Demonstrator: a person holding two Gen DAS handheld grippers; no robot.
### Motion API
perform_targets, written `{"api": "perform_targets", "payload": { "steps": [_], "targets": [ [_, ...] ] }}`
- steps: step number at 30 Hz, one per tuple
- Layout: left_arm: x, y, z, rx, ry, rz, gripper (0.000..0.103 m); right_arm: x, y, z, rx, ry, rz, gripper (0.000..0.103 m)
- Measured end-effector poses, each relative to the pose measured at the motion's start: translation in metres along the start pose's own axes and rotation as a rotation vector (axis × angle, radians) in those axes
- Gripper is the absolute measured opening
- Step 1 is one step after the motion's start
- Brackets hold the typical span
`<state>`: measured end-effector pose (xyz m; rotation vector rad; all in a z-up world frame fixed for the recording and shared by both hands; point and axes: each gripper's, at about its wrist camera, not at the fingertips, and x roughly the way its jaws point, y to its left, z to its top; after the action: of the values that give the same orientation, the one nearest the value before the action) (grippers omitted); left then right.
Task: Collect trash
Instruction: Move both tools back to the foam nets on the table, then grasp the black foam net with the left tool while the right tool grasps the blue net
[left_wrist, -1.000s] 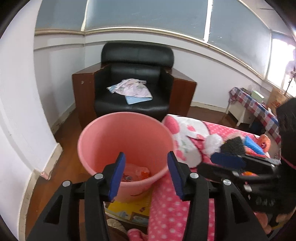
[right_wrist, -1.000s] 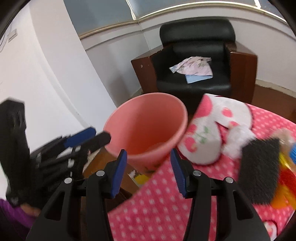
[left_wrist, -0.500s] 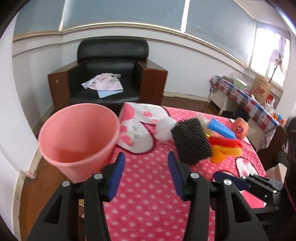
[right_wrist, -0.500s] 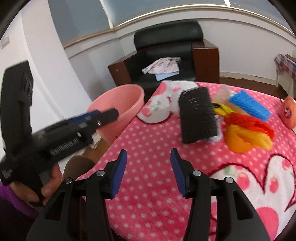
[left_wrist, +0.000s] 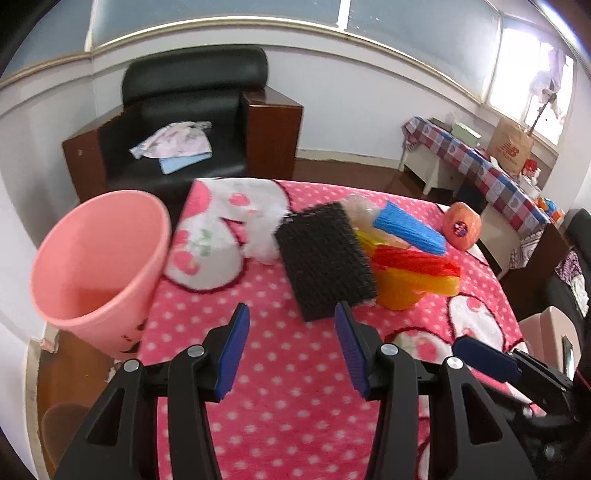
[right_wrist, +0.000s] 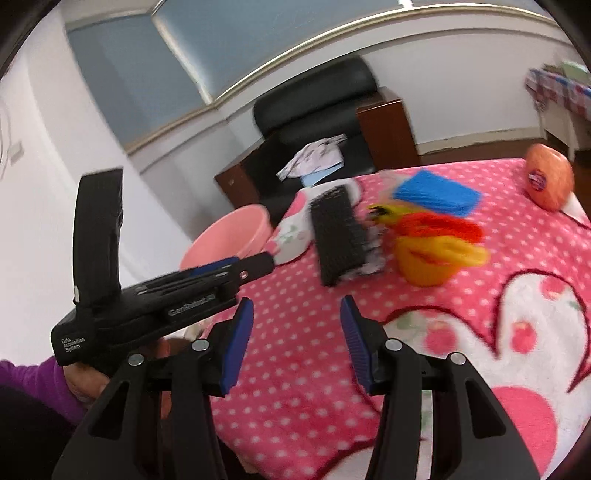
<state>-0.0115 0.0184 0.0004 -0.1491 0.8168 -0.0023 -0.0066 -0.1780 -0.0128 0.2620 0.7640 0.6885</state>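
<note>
Hovering over the pink polka-dot blanket (left_wrist: 295, 369), the left gripper (left_wrist: 291, 350) has its blue fingers spread apart with nothing between them. Same deal with the right gripper (right_wrist: 295, 339): fingers wide, holding nothing, over the same blanket.

The trash sits in a little heap toward the far side of the blanket: a black mesh pad (left_wrist: 325, 258) lying flat, a white fluffy wad (left_wrist: 260, 240) touching its left edge, and on its right a blue net sleeve (left_wrist: 408, 230), a red net sleeve (left_wrist: 413, 260) and a yellow net sleeve (left_wrist: 417, 286) piled against each other. An orange fruit with a sticker (left_wrist: 461, 230) sits a bit apart, further right.

The pink bin (left_wrist: 99, 266) stands off the left edge of the blanket, tilted toward the camera, just beside the white patterned patch. Can't really make out what's inside. Behind it all there's a black armchair (left_wrist: 192, 110) with some cloth on the seat.
</note>
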Motion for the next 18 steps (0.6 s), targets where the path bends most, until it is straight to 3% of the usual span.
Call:
{"api": "perform_targets", "payload": {
  "steps": [3, 7, 10, 18],
  "targets": [
    [0.007, -0.009, 0.011, 0.008, 0.006, -0.018, 0.054, -0.007, -0.013, 0.011, -0.040, -0.007, -0.083, 0.050],
    [0.024, -0.014, 0.025, -0.011, 0.036, -0.037, 0.055, -0.025, -0.038, 0.051, -0.079, -0.102, -0.160, 0.050],
    [0.039, -0.017, 0.032, -0.032, 0.057, -0.040, 0.055, -0.029, -0.059, 0.077, -0.052, -0.147, -0.174, 0.050],
    [0.075, -0.026, 0.033, -0.006, 0.120, 0.019, 0.055, 0.025, -0.085, 0.098, -0.024, -0.035, -0.117, 0.050]
  ]
}}
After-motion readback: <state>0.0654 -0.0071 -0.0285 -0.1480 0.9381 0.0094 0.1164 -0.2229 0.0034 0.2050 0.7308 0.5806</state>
